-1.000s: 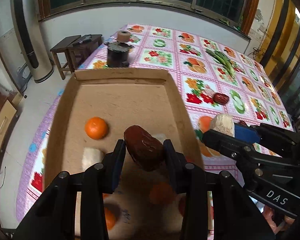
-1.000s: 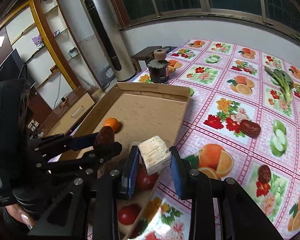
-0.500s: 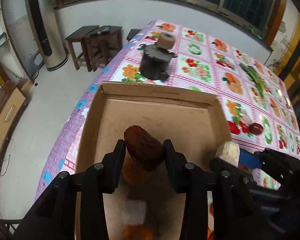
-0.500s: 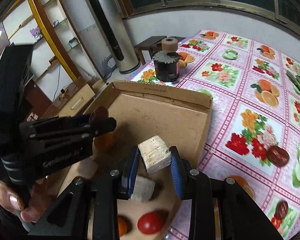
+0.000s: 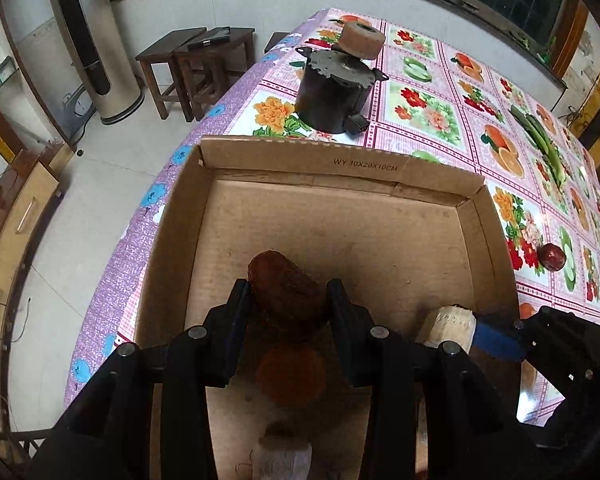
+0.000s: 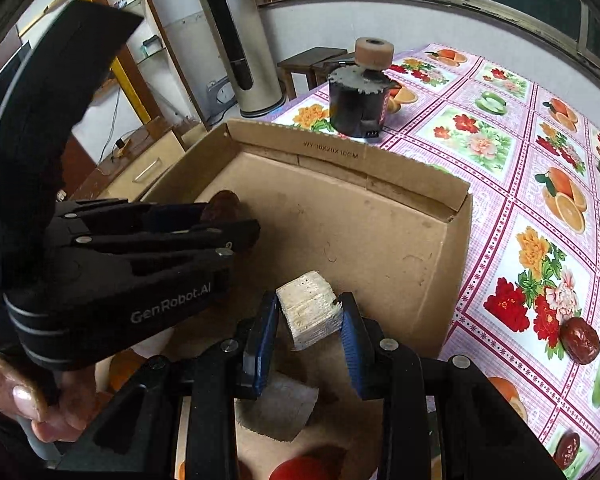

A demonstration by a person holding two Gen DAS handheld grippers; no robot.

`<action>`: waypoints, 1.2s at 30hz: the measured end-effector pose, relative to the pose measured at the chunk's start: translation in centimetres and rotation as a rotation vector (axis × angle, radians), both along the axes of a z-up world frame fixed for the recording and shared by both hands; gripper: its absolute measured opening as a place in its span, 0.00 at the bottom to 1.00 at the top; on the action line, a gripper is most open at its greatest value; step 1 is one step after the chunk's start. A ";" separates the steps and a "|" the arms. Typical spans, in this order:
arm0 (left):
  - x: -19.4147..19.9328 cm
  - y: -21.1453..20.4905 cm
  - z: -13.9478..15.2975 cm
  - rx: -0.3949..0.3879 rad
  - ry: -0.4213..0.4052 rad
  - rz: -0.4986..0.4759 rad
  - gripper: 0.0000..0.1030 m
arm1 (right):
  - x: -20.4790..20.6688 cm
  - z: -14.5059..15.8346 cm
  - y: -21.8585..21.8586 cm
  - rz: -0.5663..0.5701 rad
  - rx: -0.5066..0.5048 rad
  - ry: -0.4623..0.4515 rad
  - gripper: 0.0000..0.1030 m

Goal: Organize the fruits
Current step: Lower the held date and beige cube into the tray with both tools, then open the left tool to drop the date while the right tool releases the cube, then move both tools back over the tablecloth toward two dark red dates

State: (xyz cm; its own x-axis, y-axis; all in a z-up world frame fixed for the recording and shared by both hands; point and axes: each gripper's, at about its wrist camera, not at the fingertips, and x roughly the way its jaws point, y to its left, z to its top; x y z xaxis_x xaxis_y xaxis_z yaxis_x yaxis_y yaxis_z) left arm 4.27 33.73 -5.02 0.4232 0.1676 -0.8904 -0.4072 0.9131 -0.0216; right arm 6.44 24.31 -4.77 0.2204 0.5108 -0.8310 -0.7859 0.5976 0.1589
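Dates are looking soft: left claw is pinching one gently mid-body, right claw is pinching a pale block.

The left tool is matte black, its two fingers built from flat linked bars pinned with round silver screws, and dark pads line the inner faces. Its casing, seen from the right wrist camera, is a broad black shell with pale grey ribs near the grip and the white lettering "GenRobot.AI" along its side. The right tool has the same black bars and silver screw heads, but its pads are bright blue. A hand wraps the left tool's handle, with short nails.
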 end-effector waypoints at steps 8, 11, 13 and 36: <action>-0.2 0.1 0.0 -0.007 0.004 0.014 0.39 | -0.3 -0.4 -0.1 0.005 -0.014 0.003 0.37; -0.4 0.2 0.2 -0.023 0.002 0.021 0.43 | -0.5 -0.2 -0.4 0.001 -0.012 -0.006 0.45; -0.7 0.1 0.4 -0.022 -0.002 0.025 0.43 | -0.6 0.2 -0.9 -0.001 -0.003 -0.007 0.45; -4.8 -7.5 4.5 -0.090 -0.141 -0.101 0.54 | -0.3 4.1 -13.7 -0.156 0.084 -0.032 0.45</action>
State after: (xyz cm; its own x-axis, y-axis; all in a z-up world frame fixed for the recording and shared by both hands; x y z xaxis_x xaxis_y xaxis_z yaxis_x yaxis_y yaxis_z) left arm -0.54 26.23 -0.48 0.5555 0.0405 -0.8306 -0.3009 0.9409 -0.1554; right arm 6.17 10.65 -0.66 0.3283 0.5360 -0.7778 -0.6904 0.6981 0.1897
